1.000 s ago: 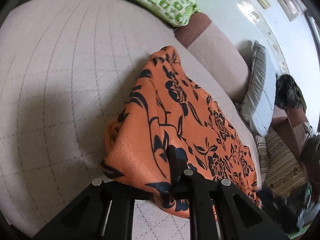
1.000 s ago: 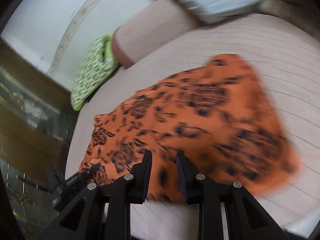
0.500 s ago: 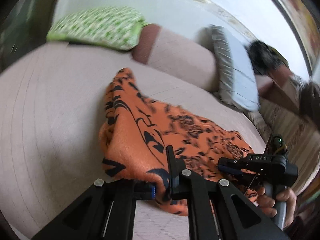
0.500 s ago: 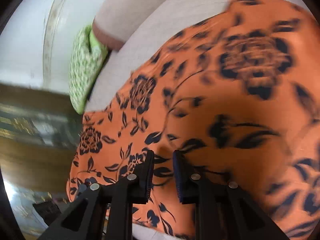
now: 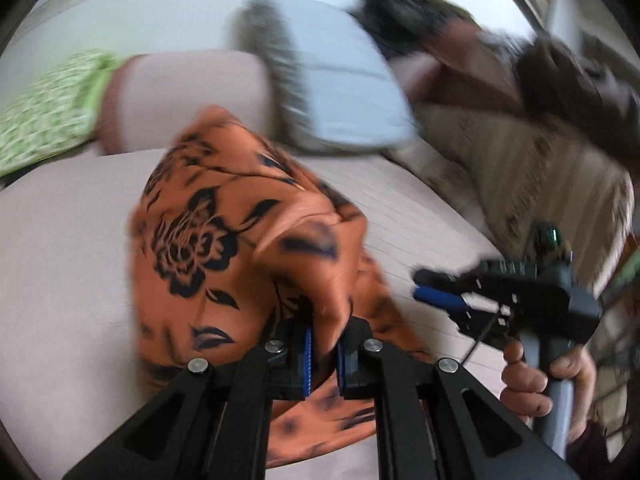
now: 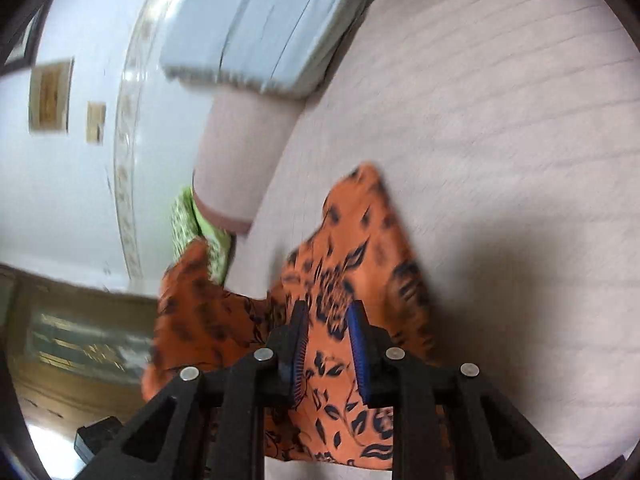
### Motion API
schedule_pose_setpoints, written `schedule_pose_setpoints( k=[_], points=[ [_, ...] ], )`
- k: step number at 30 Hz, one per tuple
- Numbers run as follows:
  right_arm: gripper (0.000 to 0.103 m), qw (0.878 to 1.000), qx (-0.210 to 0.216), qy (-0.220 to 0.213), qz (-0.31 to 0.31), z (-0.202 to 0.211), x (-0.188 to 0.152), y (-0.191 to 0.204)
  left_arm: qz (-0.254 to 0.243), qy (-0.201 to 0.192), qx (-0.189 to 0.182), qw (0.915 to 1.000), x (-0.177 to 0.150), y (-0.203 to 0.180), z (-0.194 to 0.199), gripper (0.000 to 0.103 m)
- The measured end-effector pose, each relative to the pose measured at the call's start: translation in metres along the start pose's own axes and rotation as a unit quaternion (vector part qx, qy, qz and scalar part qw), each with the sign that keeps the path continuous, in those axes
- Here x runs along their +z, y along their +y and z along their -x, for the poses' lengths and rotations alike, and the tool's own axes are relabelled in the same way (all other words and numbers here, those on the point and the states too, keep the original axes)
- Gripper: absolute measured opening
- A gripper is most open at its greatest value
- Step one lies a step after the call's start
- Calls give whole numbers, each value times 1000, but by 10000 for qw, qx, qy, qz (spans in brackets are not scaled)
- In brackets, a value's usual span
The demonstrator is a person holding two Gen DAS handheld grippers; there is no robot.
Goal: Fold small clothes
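Observation:
An orange garment with black flowers [image 5: 208,248] lies on the pale pink sofa seat [image 5: 60,264]. My left gripper [image 5: 325,350] is shut on a fold of the garment and lifts it off the seat. My right gripper [image 6: 327,344] hangs over the garment [image 6: 352,248] with its jaws apart and nothing between them. It also shows in the left wrist view [image 5: 436,288], to the right of the cloth, held by a hand [image 5: 532,384]. Both views are blurred.
A grey-blue cushion [image 5: 340,92] and a green patterned pillow [image 5: 44,116] lean on the sofa back [image 5: 188,92]. A striped blanket [image 5: 552,168] lies at the right. A white wall [image 6: 80,184] stands behind.
My left gripper has lifted and swung the garment's fold up and toward the right. My right gripper has pulled back off the cloth with its jaws wider apart.

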State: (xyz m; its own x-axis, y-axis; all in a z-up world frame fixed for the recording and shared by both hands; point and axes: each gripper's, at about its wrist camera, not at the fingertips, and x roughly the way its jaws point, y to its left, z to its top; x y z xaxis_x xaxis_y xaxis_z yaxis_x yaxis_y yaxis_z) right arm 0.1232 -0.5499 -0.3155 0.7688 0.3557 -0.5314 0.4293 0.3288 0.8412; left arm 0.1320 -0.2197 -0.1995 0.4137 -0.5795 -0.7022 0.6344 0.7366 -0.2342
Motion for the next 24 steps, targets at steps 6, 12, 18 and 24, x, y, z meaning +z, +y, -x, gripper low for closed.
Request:
schedule_pose_setpoints(
  k=[6, 12, 18, 24],
  points=[
    [34, 9959, 516, 550, -503, 6, 22, -25, -102, 1080, -451, 9931, -35, -19, -50, 15],
    [70, 9959, 412, 737, -333, -15, 16, -11, -113, 141, -625, 9979, -39, 31, 25, 51],
    [70, 9935, -281, 1095, 146, -57, -4, 14, 330, 18, 170, 9993, -41, 100, 42, 51],
    [60, 9841, -1141, 1010, 910, -81, -27, 31, 425, 451, 252, 9978, -58, 115, 20, 51]
  ],
)
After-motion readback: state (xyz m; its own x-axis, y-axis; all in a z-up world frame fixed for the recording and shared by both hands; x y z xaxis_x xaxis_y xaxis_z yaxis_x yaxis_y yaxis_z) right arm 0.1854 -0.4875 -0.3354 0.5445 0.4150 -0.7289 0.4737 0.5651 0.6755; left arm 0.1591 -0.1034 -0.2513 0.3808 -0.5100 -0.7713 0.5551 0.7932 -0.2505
